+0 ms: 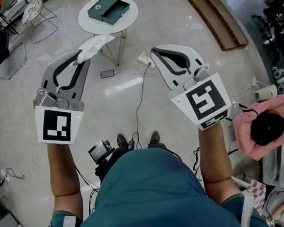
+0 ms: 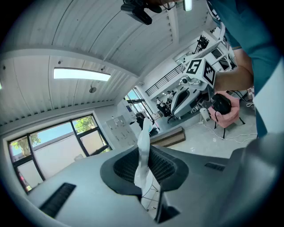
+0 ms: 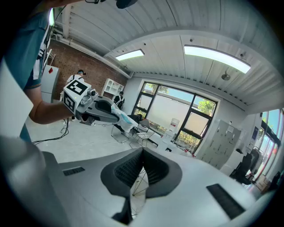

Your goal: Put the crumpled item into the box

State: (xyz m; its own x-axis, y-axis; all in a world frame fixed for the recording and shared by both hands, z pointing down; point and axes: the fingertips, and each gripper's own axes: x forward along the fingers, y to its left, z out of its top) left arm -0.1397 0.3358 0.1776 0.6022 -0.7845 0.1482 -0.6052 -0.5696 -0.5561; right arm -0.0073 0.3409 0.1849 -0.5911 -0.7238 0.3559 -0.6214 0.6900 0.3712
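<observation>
A white crumpled item (image 1: 95,42) with a pale blue edge sticks out past the tips of my left gripper (image 1: 80,55), which is shut on it. In the left gripper view the item (image 2: 143,146) stands as a thin strip pinched between the ribbed pads. The dark green open box (image 1: 109,9) lies on a round white table (image 1: 89,20), just beyond the left gripper's tip. My right gripper (image 1: 154,51) hovers to the right of the table with its jaws shut and nothing between them (image 3: 142,163). From the right gripper view, the left gripper and the item (image 3: 123,118) show at left.
The table stands on thin metal legs over a glossy floor. A phone (image 1: 107,74), a power strip (image 1: 146,59) and cables lie on the floor below it. Wire chairs (image 1: 37,15) stand at upper left, a long wooden board (image 1: 211,9) at upper right, a pink chair (image 1: 263,127) at right.
</observation>
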